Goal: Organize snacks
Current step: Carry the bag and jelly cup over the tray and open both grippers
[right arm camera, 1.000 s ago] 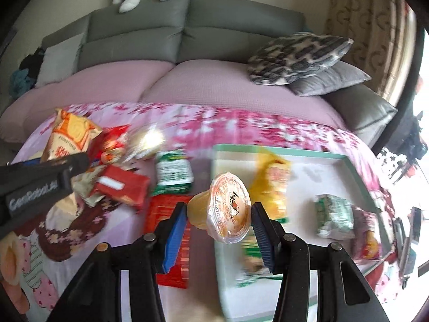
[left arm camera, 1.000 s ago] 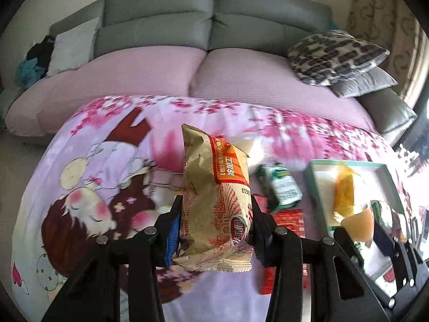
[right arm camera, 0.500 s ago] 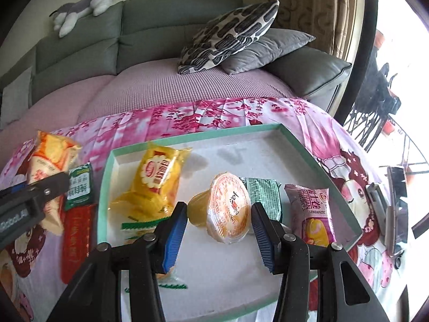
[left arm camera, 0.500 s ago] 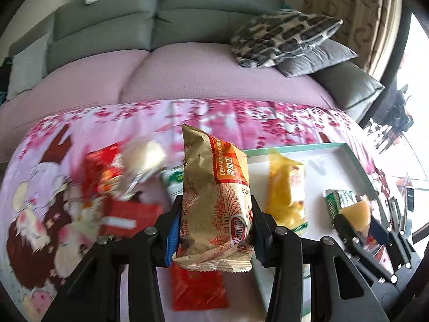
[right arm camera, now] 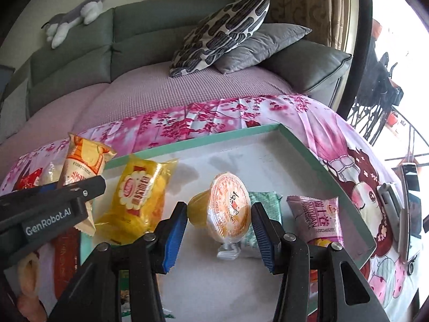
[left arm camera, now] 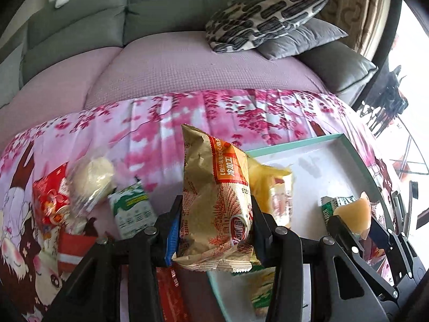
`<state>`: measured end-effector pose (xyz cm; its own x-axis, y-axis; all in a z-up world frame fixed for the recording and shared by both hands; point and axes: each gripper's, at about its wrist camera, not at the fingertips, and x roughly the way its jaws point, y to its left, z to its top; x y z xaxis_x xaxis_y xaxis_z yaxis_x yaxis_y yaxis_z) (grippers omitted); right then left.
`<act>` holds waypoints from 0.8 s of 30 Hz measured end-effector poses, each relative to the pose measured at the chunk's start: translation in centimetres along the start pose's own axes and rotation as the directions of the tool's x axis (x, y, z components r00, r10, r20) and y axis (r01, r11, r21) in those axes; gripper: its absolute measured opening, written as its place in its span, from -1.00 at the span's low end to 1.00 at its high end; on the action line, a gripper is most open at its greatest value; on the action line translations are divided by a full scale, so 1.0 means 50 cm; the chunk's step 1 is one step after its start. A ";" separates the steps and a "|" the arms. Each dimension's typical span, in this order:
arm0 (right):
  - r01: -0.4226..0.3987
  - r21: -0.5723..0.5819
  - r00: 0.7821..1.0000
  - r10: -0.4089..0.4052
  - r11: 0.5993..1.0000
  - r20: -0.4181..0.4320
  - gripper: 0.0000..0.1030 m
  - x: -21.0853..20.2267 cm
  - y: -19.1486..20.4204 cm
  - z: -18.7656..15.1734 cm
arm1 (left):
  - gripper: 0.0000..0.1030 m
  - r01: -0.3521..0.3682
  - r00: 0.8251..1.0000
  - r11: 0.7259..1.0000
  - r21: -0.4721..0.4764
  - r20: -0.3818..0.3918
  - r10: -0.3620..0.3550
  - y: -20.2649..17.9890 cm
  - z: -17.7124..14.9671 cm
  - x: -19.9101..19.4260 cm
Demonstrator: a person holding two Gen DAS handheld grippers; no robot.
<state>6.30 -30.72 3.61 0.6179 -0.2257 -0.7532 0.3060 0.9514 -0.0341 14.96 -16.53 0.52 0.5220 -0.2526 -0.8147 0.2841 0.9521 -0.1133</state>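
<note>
My left gripper [left arm camera: 214,222] is shut on a tan and orange snack bag [left arm camera: 214,204], held upright above the left rim of the green-edged white tray [left arm camera: 346,145]. My right gripper [right arm camera: 218,222] is shut on an orange jelly cup [right arm camera: 228,209], tilted on its side over the tray [right arm camera: 303,150] floor. In the right wrist view the left gripper [right arm camera: 77,187] with its bag [right arm camera: 83,163] shows at the left. In the left wrist view the right gripper [left arm camera: 356,224] with the jelly cup [left arm camera: 354,214] shows at the right.
In the tray lie a yellow packet [right arm camera: 139,196], a green packet [right arm camera: 264,209] and a pink packet [right arm camera: 319,220]. On the pink blanket [left arm camera: 161,123] left of it lie a red packet [left arm camera: 51,201], a clear-wrapped bun [left arm camera: 91,179], a green-white packet [left arm camera: 131,209] and a red flat packet [right arm camera: 65,263]. A sofa with cushions [right arm camera: 222,35] stands behind.
Both grippers have swung to the right with their snacks, from over the blanket's loose packets to over the tray. Their grips have not changed.
</note>
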 end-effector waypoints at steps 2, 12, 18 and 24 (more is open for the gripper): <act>0.002 0.009 1.000 -0.002 1.000 -0.005 0.01 0.005 -0.008 0.002 | -0.10 0.004 1.000 1.000 0.006 -0.009 -0.004 -0.009 0.002 0.011; 0.002 0.026 1.000 -0.002 1.000 -0.018 0.01 0.019 -0.021 0.005 | -0.10 0.030 0.999 0.999 0.033 -0.037 -0.029 -0.050 0.004 0.046; 0.004 0.013 1.000 -0.003 1.000 -0.024 0.02 0.018 -0.020 0.007 | -0.03 0.033 0.998 0.999 0.003 -0.051 -0.033 -0.047 0.000 0.049; 0.017 0.004 1.000 -0.016 1.000 -0.025 0.09 0.007 -0.022 0.008 | 0.17 0.024 0.999 1.000 -0.020 -0.046 -0.025 -0.035 -0.004 0.027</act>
<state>6.47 -31.94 3.65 0.5948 -0.2362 -0.7684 0.3191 0.9467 -0.0440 15.00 -18.52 -0.51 0.4766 -0.2684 -0.8371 0.2810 0.9488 -0.1443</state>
